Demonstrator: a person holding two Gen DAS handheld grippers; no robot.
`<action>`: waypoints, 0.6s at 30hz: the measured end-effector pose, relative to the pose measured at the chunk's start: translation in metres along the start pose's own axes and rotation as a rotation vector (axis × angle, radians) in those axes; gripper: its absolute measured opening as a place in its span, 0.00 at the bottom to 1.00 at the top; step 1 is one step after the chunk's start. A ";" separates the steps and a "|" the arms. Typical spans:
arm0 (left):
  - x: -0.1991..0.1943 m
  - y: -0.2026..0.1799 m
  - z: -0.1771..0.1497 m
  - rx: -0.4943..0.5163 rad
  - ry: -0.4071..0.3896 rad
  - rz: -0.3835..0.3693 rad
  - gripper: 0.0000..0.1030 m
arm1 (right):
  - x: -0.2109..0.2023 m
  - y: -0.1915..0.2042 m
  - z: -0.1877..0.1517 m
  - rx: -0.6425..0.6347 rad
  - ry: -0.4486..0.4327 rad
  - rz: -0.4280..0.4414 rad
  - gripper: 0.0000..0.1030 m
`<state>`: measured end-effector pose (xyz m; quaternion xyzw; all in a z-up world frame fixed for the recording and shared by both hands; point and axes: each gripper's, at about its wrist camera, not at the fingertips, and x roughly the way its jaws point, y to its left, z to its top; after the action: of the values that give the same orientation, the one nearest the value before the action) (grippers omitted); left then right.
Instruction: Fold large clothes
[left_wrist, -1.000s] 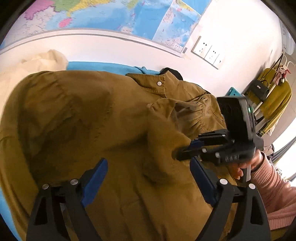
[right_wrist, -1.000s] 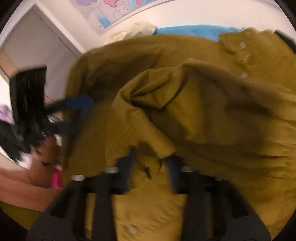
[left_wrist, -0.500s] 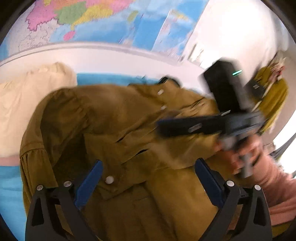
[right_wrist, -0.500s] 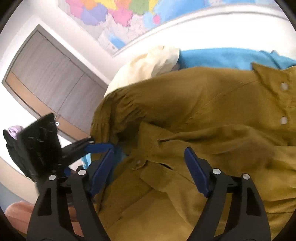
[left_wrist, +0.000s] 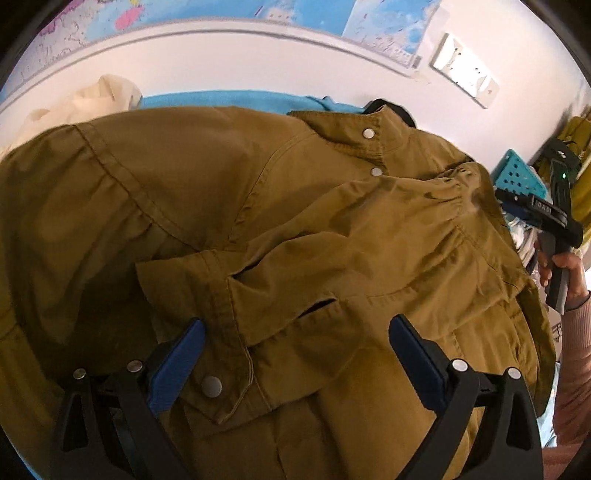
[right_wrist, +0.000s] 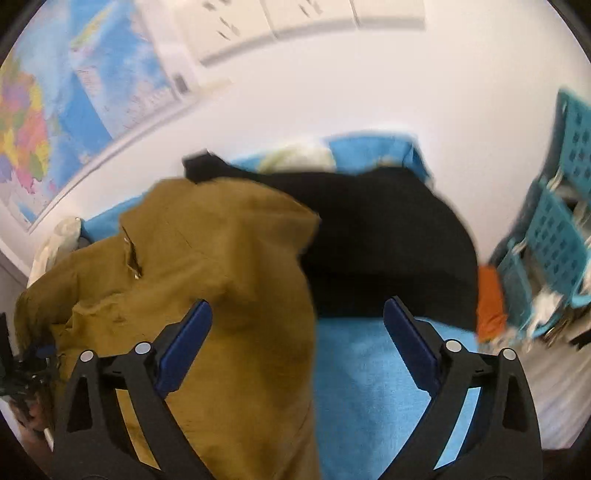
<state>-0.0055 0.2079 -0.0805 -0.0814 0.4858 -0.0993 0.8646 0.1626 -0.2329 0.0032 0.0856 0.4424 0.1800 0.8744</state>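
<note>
Left wrist view: my left gripper (left_wrist: 295, 354) hangs released over the jacket's (left_wrist: 207, 192) folded cuff (left_wrist: 221, 369), nearer than my right gripper (right_wrist: 297, 345), whose empty jaws are opening at the jacket's edge.

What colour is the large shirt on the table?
Olive-brown shirt, with silver snap buttons; the left wrist view shows it best.
</note>
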 end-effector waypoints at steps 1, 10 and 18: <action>0.004 0.000 0.002 -0.003 0.011 0.012 0.93 | 0.007 -0.002 0.000 -0.015 0.016 0.006 0.46; 0.011 0.009 0.001 -0.018 0.033 0.066 0.93 | 0.016 0.001 -0.006 0.034 0.017 -0.035 0.48; -0.086 0.003 -0.032 0.091 -0.191 0.113 0.93 | -0.052 0.107 -0.029 -0.277 -0.118 0.116 0.67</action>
<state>-0.0767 0.2314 -0.0272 -0.0237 0.4000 -0.0641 0.9140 0.0857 -0.1555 0.0580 0.0002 0.3555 0.2841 0.8905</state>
